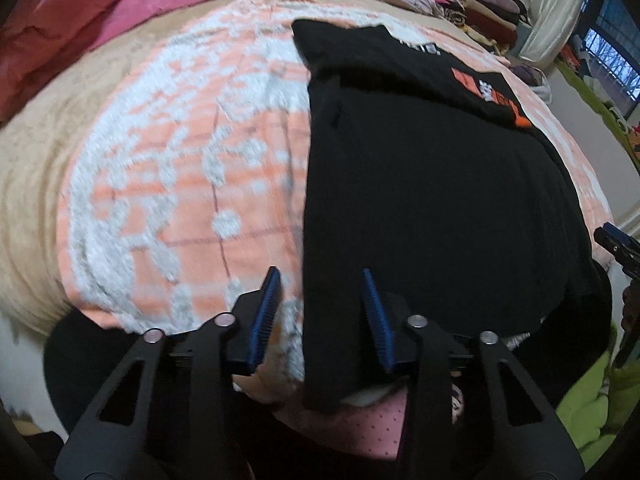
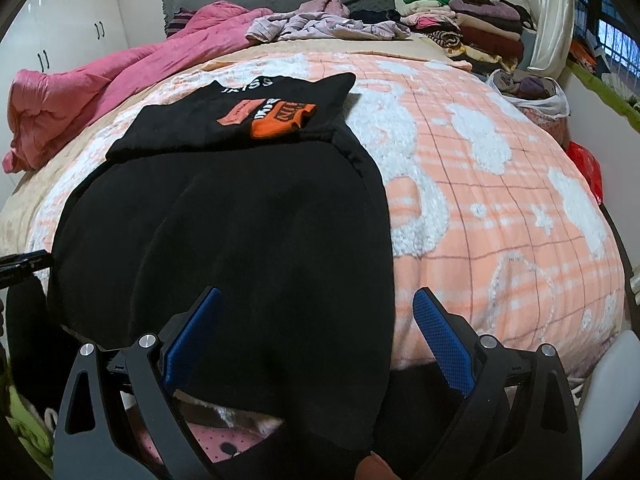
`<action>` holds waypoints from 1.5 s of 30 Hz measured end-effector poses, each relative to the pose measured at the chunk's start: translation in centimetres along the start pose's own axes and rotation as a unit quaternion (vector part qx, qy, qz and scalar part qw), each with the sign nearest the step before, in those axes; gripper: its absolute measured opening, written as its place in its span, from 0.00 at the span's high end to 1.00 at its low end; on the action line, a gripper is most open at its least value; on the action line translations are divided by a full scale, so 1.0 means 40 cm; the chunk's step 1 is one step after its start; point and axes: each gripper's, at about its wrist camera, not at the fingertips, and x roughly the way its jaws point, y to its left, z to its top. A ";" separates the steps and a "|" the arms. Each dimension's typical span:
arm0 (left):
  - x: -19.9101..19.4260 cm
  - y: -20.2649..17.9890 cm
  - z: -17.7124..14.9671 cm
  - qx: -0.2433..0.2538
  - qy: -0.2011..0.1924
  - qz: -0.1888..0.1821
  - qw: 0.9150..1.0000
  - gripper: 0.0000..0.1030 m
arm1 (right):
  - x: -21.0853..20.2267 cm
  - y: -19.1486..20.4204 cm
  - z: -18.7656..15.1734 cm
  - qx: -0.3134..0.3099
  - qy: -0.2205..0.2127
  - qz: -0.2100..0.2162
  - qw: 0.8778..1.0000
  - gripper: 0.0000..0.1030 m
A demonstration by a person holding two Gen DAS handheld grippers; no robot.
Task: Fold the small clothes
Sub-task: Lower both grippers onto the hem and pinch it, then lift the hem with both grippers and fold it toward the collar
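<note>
A black garment [image 1: 432, 200] with an orange and white print lies flat on the peach and white bed blanket [image 1: 192, 168]; its near end hangs over the bed's front edge. My left gripper [image 1: 320, 284] is open, its jaws astride the garment's left edge, holding nothing. In the right wrist view the same black garment [image 2: 240, 220] lies ahead, with the print [image 2: 276, 116] at its far end. My right gripper [image 2: 316, 296] is open wide over the garment's near right edge. The right gripper's tip also shows at the far right of the left wrist view [image 1: 616, 244].
A pink quilt [image 2: 100, 96] is bunched at the bed's far left. Crumpled lilac clothes [image 2: 324, 24] and a stack of folded clothes [image 2: 468, 24] sit at the far end. A plastic bag of clothes [image 2: 528, 92] and a red bag [image 2: 586, 164] lie at the right edge.
</note>
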 end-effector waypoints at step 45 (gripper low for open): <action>-0.089 -0.066 0.031 0.021 -0.060 -0.017 0.998 0.97 | -0.066 -0.089 0.011 0.063 -0.014 0.100 0.993 0.92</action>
